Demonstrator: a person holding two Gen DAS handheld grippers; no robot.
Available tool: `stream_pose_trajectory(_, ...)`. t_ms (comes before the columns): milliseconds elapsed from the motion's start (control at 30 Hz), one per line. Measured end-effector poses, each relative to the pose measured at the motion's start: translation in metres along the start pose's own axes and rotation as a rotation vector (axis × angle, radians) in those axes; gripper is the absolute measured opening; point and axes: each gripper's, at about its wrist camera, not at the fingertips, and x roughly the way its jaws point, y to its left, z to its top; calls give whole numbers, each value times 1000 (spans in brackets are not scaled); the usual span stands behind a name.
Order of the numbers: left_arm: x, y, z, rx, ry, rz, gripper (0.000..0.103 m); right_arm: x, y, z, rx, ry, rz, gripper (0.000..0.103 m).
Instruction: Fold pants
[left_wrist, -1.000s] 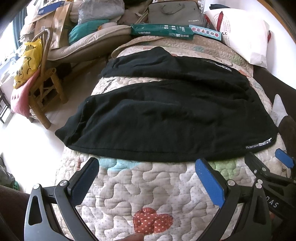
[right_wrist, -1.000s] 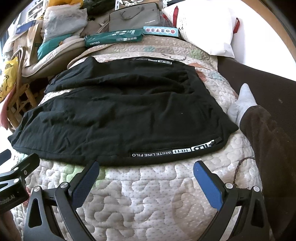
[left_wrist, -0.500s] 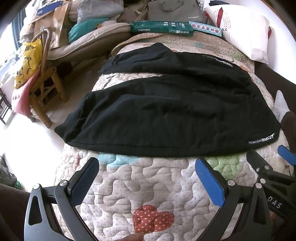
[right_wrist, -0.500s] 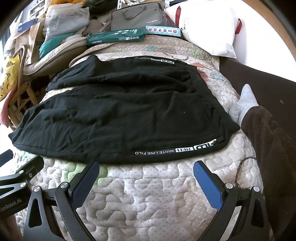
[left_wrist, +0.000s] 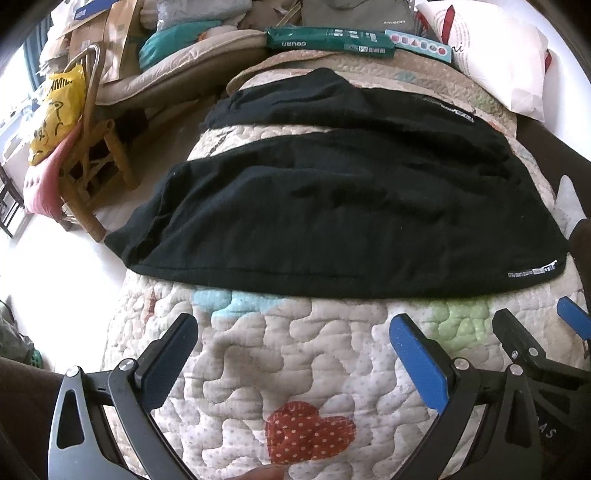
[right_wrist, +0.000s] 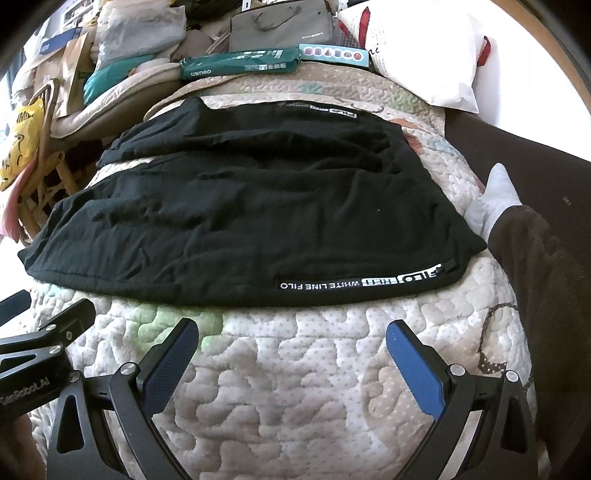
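On the quilted bed, the black pants are lying spread flat, both legs side by side with a strip of quilt showing between them toward the left, the printed band along the near hem. I am judging that no fold is made yet, so the whole job is remaining. My left tongs and right tongs are hovering wide apart and holding nothing, just short of the near edge, readying a first grasp.
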Motion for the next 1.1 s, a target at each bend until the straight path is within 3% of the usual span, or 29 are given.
stream_pose_trajectory(167,8,2,-4,-6,35,16,103,4,4,-6,-10,26,2,103)
stream_pose_trajectory(400,10,2,-9,-2,20,21,103,12,-1,-13,40,70,43,103)
stream_pose_trajectory(1100,4,7,-17,28,6,-27,103,17,-3,-13,53,86,51,103)
